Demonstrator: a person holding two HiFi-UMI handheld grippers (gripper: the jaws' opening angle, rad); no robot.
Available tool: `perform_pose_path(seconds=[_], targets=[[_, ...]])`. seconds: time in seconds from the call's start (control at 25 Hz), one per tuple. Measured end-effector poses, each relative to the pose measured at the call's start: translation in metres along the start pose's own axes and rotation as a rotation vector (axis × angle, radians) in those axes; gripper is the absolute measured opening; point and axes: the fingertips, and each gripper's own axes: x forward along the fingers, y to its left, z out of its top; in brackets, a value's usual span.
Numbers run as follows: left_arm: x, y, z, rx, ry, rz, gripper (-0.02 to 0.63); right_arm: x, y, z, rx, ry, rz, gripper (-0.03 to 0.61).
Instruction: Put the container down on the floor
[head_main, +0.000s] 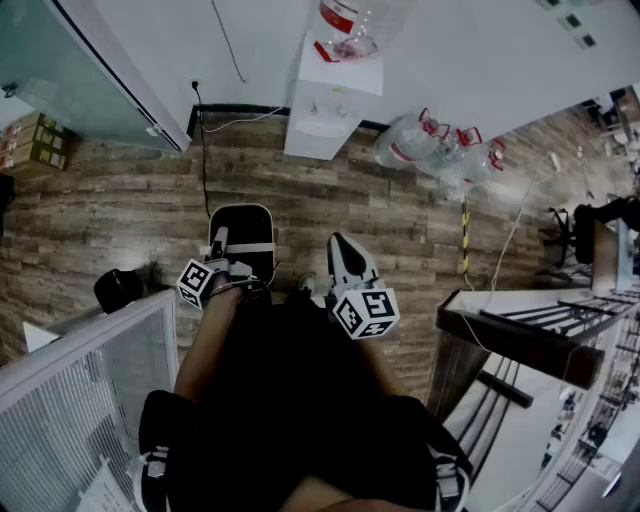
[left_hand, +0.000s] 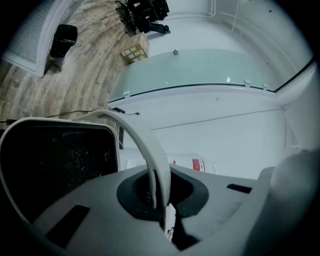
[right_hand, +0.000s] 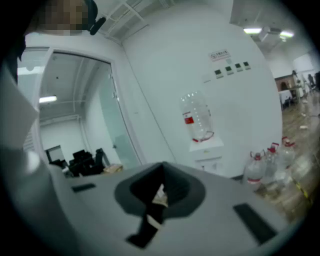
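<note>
In the head view the container (head_main: 243, 232), a black bin with a white rim, hangs over the wooden floor (head_main: 120, 220) in front of the person's legs. My left gripper (head_main: 228, 262) is shut on its white bail handle. The left gripper view shows that handle (left_hand: 146, 145) running down between the closed jaws of the left gripper (left_hand: 161, 202), with the container's dark mesh side (left_hand: 55, 165) at the left. My right gripper (head_main: 342, 250) is held beside the container, apart from it. In the right gripper view the right gripper (right_hand: 157, 199) is shut with nothing in it.
A white water dispenser (head_main: 330, 100) stands against the far wall, with several water bottles (head_main: 440, 148) on the floor to its right. A glass partition (head_main: 95, 375) is at the near left, a black object (head_main: 118, 288) beside it, and a desk (head_main: 520, 340) at the right.
</note>
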Motion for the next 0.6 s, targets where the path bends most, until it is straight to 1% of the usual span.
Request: perform_pose_path(seconds=[0.32,0.6], targets=[[0.0011,-0.0027,-0.0036,0.000,0.012,-0.001,0.029,-0.0041,0.0002,-0.0003,0.001,-0.004,-0.011,0.032],[0.0032,-0.0038,-0.0067,0.003,0.035,-0.002,0.029,-0.0061,0.0012,0.0030,0.034,-0.043,-0.014,0.034]])
